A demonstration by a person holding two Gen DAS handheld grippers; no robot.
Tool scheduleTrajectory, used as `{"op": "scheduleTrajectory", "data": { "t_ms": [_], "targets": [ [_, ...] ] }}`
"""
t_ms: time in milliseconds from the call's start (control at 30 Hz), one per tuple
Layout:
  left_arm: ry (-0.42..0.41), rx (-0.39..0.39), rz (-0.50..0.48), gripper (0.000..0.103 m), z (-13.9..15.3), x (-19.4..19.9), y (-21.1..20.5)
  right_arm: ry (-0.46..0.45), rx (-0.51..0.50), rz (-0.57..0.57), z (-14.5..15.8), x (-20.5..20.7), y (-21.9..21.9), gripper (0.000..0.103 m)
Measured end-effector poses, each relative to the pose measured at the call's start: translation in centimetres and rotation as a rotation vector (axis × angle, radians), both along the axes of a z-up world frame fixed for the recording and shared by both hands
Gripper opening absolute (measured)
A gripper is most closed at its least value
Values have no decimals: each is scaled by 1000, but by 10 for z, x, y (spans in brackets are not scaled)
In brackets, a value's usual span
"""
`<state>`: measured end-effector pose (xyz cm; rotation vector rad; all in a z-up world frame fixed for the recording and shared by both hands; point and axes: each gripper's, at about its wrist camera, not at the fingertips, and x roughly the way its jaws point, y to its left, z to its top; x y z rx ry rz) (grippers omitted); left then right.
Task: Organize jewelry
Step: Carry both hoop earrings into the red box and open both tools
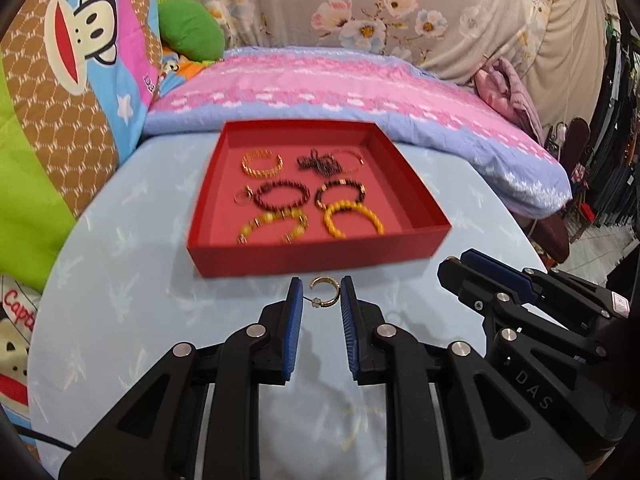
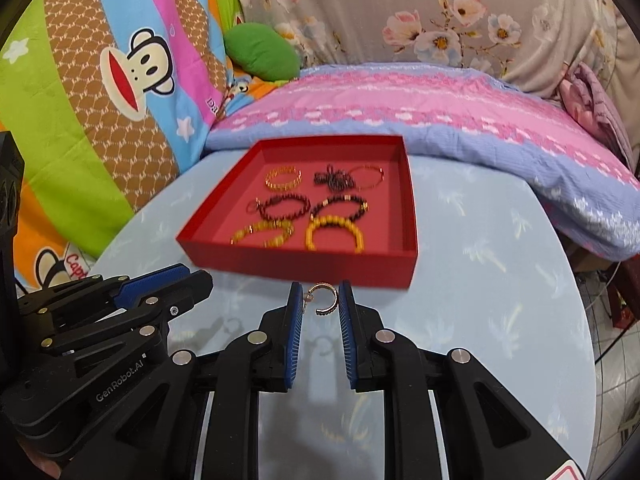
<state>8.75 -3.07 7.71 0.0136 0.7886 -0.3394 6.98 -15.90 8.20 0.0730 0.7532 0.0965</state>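
Note:
My left gripper (image 1: 321, 286) is shut on a small gold hoop earring (image 1: 324, 279), held between its blue pads just above the light-blue tablecloth. My right gripper (image 2: 320, 289) is shut on a matching gold hoop earring (image 2: 320, 286) in the same way. The two grippers sit side by side; the right gripper (image 1: 460, 266) shows at the right of the left wrist view, and the left gripper (image 2: 196, 276) at the left of the right wrist view. Just beyond both stands a red tray (image 1: 312, 258) (image 2: 296, 266) holding several beaded and gold bracelets.
The tray rests on a round table with a light-blue cloth (image 1: 120, 280). A pink-and-blue pillow (image 1: 340, 92) lies behind the tray. Cartoon-monkey bedding (image 1: 80, 60) and a green cushion (image 1: 190, 30) rise at the left. The table edge curves away at the right (image 2: 576, 280).

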Motion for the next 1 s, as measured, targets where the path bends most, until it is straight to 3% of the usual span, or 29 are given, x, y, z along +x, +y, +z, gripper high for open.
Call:
{"op": "scheduleTrajectory", "data": {
  "t_ms": [400,1000],
  "targets": [
    [-44,1,81,19,17,57,2,-20,23,10,10,64,-4,17],
    [-12,25,130,19,-6,131,7,14,34,-4,-9,143,-14,17]
  ]
}}
